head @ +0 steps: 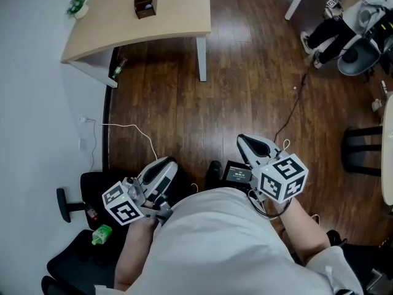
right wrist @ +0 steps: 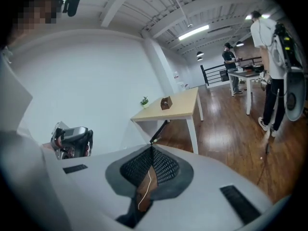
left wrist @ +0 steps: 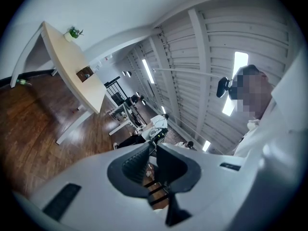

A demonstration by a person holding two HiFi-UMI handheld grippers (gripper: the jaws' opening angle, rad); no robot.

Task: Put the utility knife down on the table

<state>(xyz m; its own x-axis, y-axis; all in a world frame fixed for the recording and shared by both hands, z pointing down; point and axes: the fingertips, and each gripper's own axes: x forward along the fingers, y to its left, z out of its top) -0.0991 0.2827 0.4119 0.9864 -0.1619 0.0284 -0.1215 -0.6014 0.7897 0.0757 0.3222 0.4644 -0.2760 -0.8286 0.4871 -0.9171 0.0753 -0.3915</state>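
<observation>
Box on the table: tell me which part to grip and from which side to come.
Take the box by two opposite outer walls near the rim, coming from above. It stands upright and open-topped on the table, squarish with flat sides, back from the edges, the plant well apart, so a top-down claw probably has room all round.

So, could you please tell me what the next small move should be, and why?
Probably step toward the light wooden table: it stands far across the dark wooden floor, and the left gripper and right gripper are both shut, holding nothing.
</observation>
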